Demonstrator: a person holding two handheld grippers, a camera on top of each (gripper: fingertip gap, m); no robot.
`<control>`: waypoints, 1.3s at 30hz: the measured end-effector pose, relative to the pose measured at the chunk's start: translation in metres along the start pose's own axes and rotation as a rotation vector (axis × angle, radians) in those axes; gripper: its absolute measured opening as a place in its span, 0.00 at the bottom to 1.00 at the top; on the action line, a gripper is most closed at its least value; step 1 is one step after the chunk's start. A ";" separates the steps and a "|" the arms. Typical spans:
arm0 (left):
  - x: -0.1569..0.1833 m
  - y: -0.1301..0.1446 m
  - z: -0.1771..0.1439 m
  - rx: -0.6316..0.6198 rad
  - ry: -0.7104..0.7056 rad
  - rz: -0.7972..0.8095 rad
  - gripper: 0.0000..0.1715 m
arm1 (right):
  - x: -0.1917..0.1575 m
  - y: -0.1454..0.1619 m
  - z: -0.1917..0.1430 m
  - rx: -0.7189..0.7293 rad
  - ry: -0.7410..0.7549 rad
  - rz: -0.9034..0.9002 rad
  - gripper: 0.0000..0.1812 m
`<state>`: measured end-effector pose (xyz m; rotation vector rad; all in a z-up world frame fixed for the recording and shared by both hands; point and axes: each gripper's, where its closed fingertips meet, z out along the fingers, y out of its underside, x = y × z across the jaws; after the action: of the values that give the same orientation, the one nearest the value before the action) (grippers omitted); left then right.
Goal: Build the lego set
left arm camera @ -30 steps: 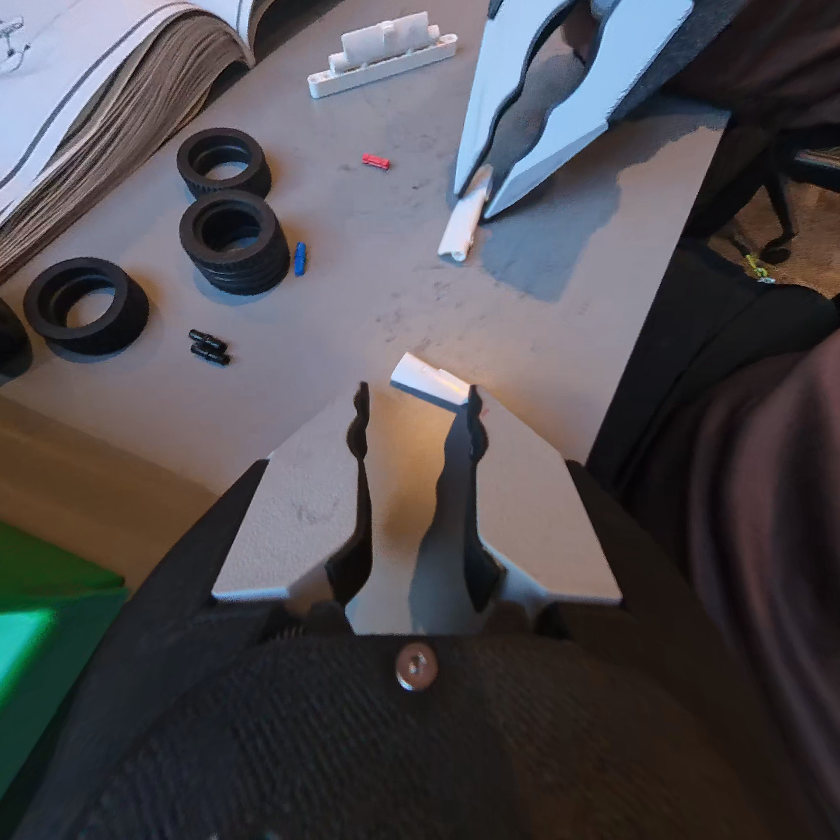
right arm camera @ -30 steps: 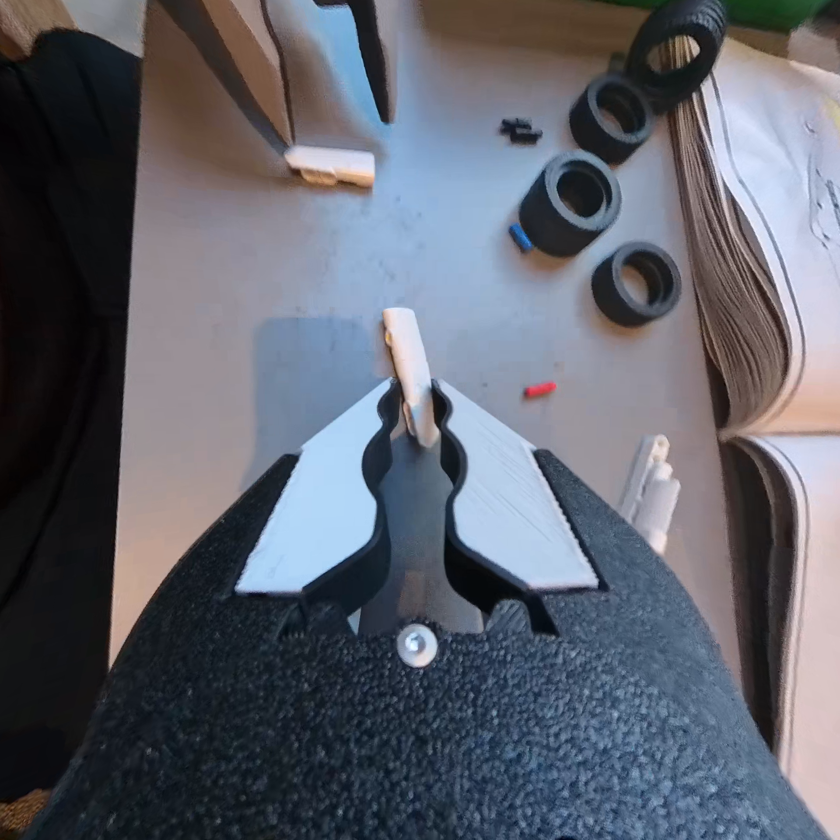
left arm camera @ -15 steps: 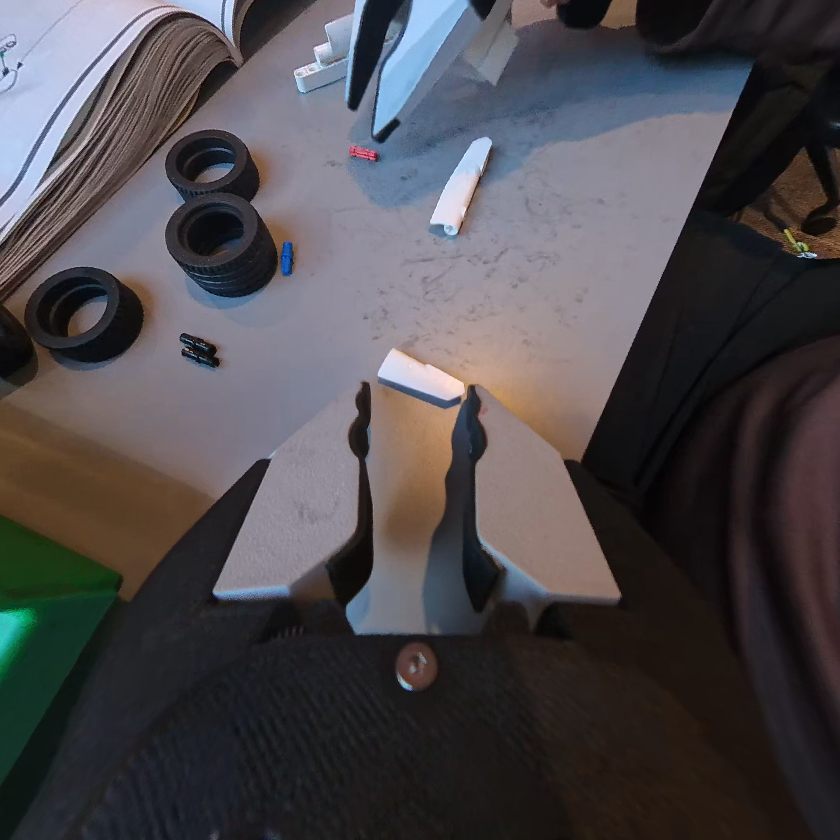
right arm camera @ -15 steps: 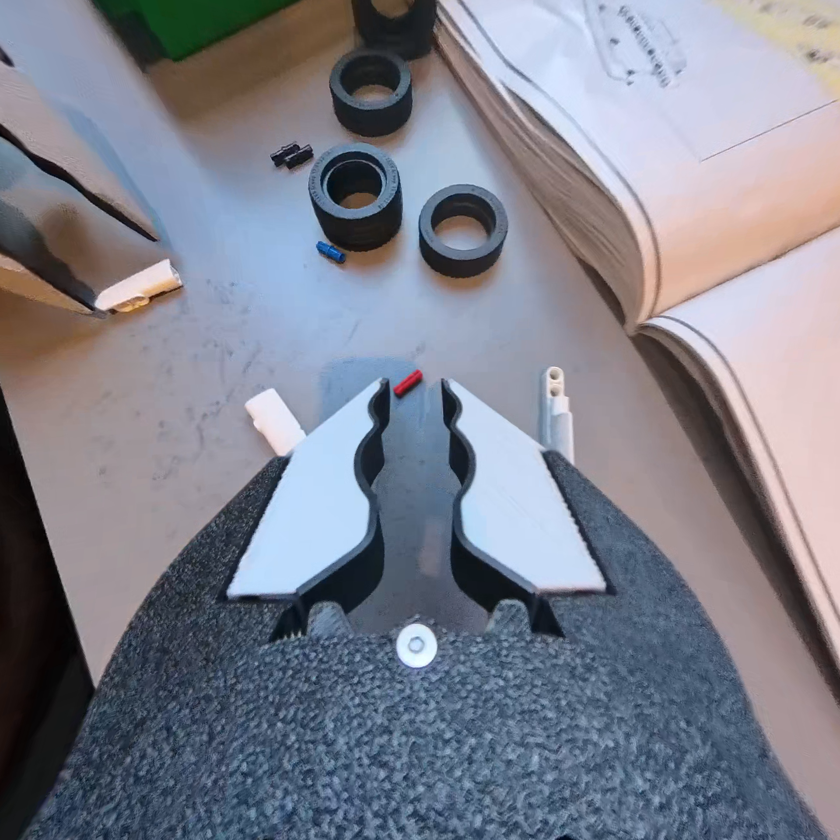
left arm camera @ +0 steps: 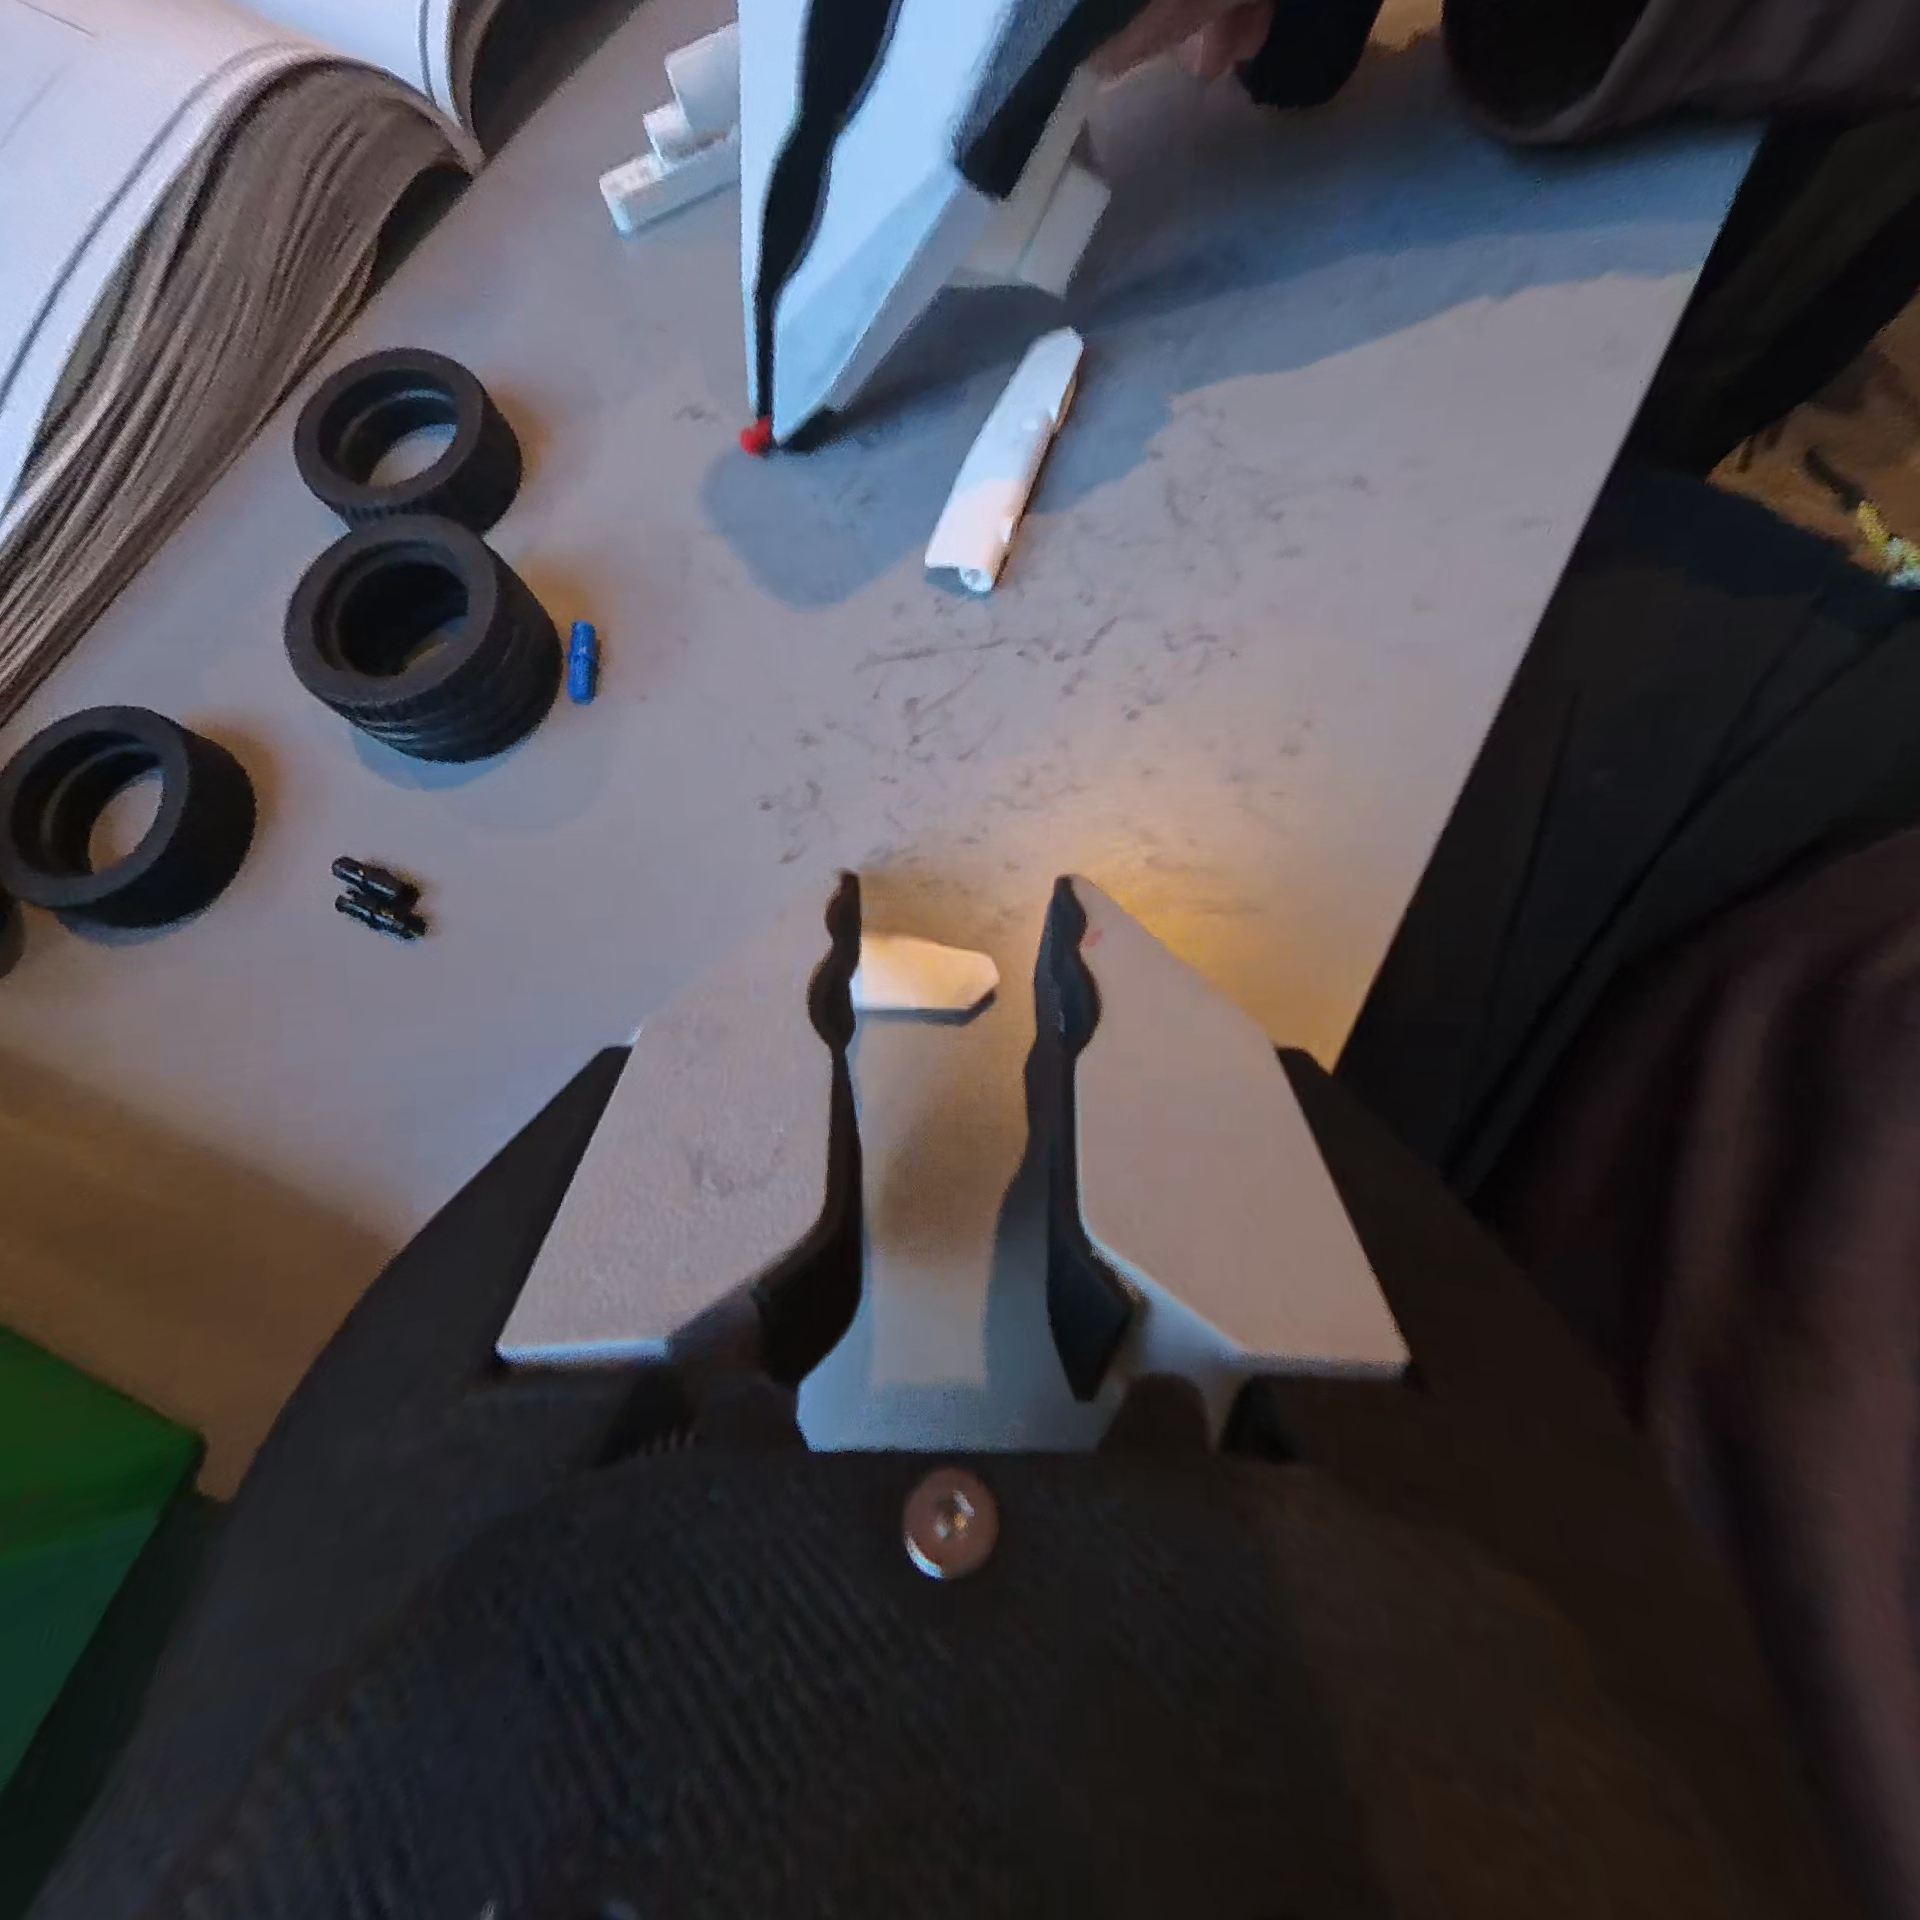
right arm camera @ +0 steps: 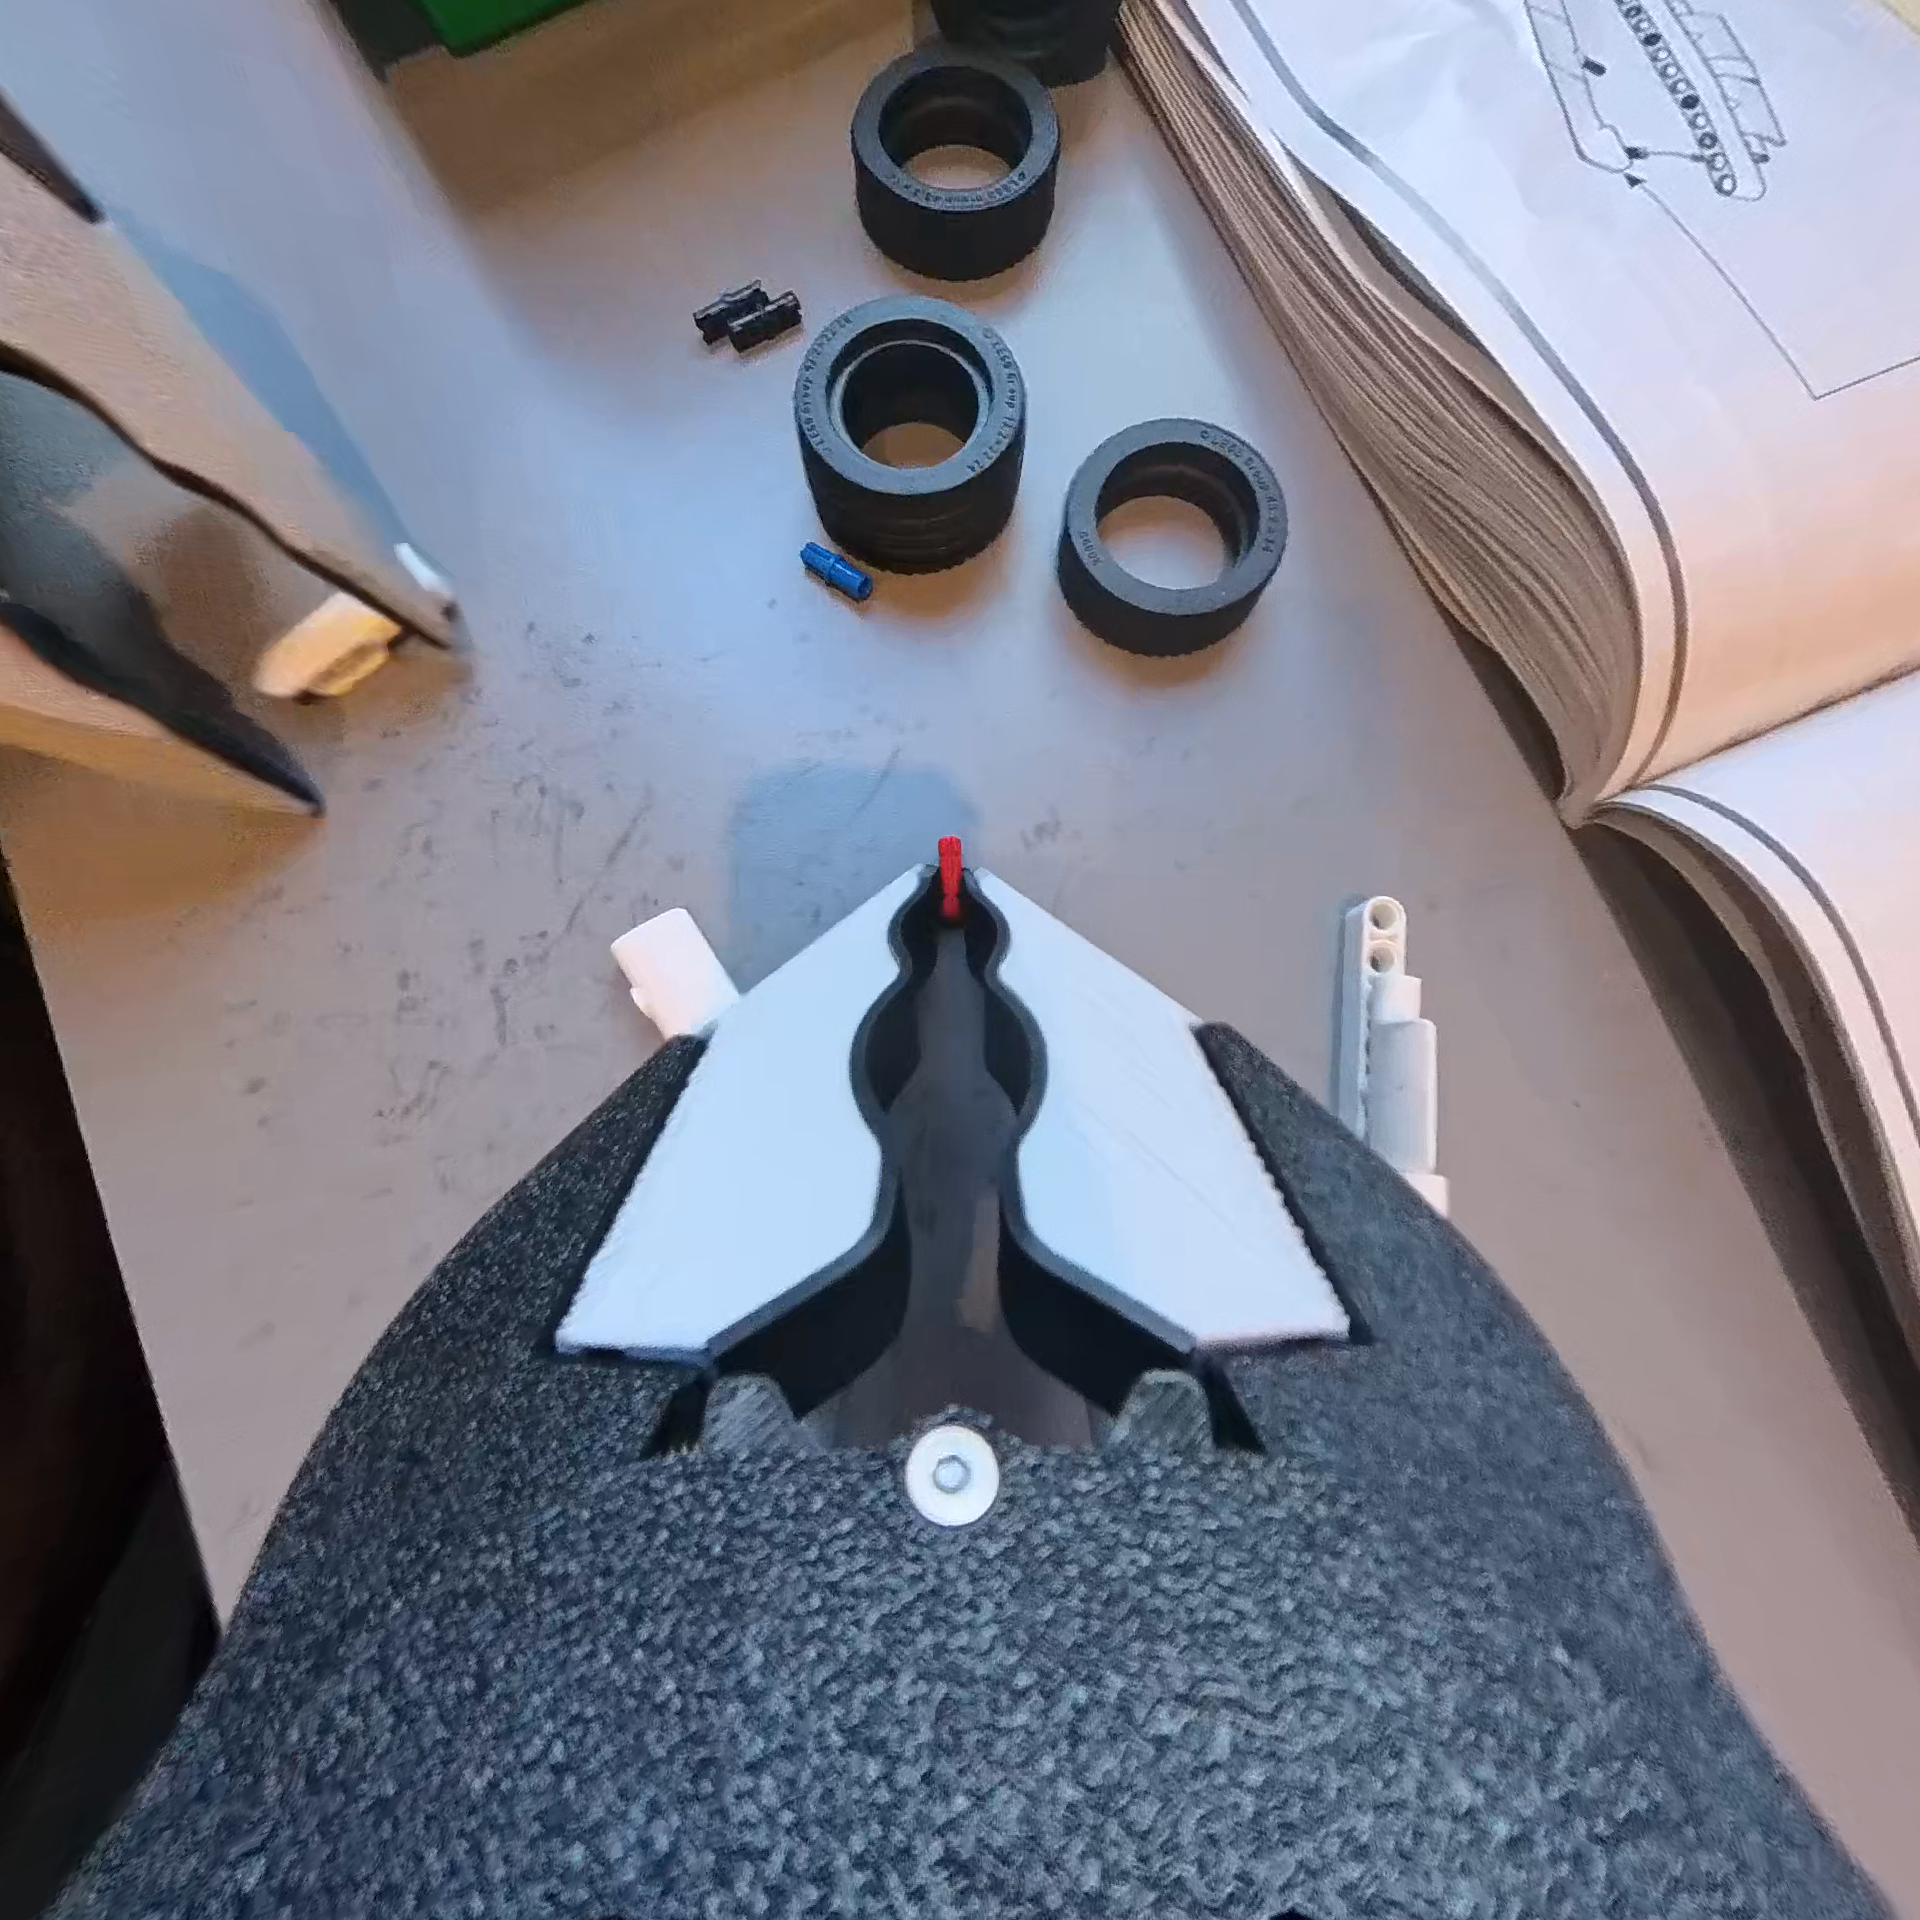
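Note:
My right gripper [right arm camera: 949, 883] is shut on a small red pin [right arm camera: 949, 878] at its fingertips, low over the grey table [right arm camera: 582, 831]. In the left wrist view it [left arm camera: 774, 431] shows far ahead with the red pin [left arm camera: 755, 436] at its tip. A white curved panel [left arm camera: 1003, 468] lies on the table just beside it, also seen in the right wrist view [right arm camera: 675, 971]. My left gripper [left arm camera: 954, 894] is open, with a short white piece [left arm camera: 920, 982] lying on the table between its fingers. The right wrist view shows it [right arm camera: 369, 707] at far left with that piece [right arm camera: 322, 649].
Three black tyres [right arm camera: 954, 166] [right arm camera: 909, 447] [right arm camera: 1174, 540], a blue pin [right arm camera: 836, 571] and two black pins [right arm camera: 748, 317] lie ahead. A white beam assembly [right arm camera: 1387, 1049] and an open instruction book [right arm camera: 1558, 312] are to the right. A green box [left arm camera: 62, 1507] sits off the table edge. Left tips to right tips: about 12 cm.
My right gripper let go of the white curved panel, swung over to the red pin and shut on it. My left gripper moved forward so the short white piece lies between its fingers.

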<state>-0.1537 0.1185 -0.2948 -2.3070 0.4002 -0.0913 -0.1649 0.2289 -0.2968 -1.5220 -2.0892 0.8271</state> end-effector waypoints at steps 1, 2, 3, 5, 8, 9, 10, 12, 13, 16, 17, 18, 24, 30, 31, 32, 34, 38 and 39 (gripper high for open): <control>-0.002 0.000 -0.001 0.005 0.001 -0.015 0.18 | -0.003 -0.001 0.000 0.011 -0.014 -0.003 0.02; -0.006 0.002 -0.002 0.002 -0.005 -0.031 0.18 | -0.005 -0.003 -0.001 0.025 -0.025 -0.007 0.02; -0.012 0.004 -0.004 0.000 -0.016 -0.042 0.18 | -0.007 -0.005 -0.001 0.034 -0.031 -0.012 0.02; -0.023 0.008 -0.007 0.001 -0.034 -0.063 0.18 | -0.015 -0.012 -0.003 0.059 -0.058 -0.031 0.02; -0.034 0.014 -0.013 -0.001 -0.040 -0.079 0.19 | -0.041 -0.027 -0.003 0.107 -0.134 -0.100 0.02; -0.036 0.016 -0.014 -0.003 -0.044 -0.079 0.19 | -0.052 -0.031 -0.002 0.113 -0.158 -0.138 0.02; -0.036 0.017 -0.016 -0.003 -0.037 -0.075 0.19 | -0.061 -0.033 0.000 0.111 -0.171 -0.177 0.02; -0.022 0.010 -0.019 0.028 0.052 -0.051 0.19 | -0.075 -0.033 0.006 0.088 -0.182 -0.246 0.02; -0.017 0.005 -0.021 0.042 0.076 -0.035 0.18 | -0.080 -0.031 0.010 0.072 -0.185 -0.277 0.02; -0.008 -0.004 -0.019 0.034 0.100 0.055 0.14 | -0.086 -0.022 0.019 0.031 -0.179 -0.357 0.03; -0.008 -0.004 -0.016 0.012 0.086 0.089 0.13 | -0.089 -0.023 0.017 0.040 -0.191 -0.366 0.05; -0.009 -0.004 -0.013 -0.012 0.077 0.126 0.12 | -0.091 -0.024 0.016 0.040 -0.201 -0.365 0.07; -0.009 -0.004 0.003 -0.078 0.075 0.220 0.09 | -0.082 -0.025 -0.005 0.083 -0.207 -0.353 0.09; -0.011 -0.009 0.010 -0.093 0.102 0.198 0.08 | -0.062 0.000 -0.024 0.051 -0.169 -0.352 0.15; -0.011 -0.009 0.011 -0.096 0.109 0.199 0.08 | -0.060 0.002 -0.027 0.053 -0.164 -0.354 0.15; -0.011 -0.010 0.011 -0.095 0.119 0.200 0.06 | -0.058 0.003 -0.029 0.058 -0.164 -0.353 0.15; -0.012 -0.010 0.012 -0.084 0.127 0.192 0.05 | -0.054 0.003 -0.033 0.071 -0.162 -0.339 0.15; -0.008 -0.010 0.012 -0.039 0.178 0.168 0.01 | -0.051 -0.003 -0.034 0.139 -0.163 -0.300 0.18; -0.008 -0.010 0.012 -0.026 0.183 0.165 0.00 | -0.050 -0.005 -0.033 0.154 -0.167 -0.291 0.19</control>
<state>-0.1566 0.1359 -0.2956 -2.2886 0.6872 -0.2174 -0.1314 0.1877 -0.2691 -1.0697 -2.2368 1.0034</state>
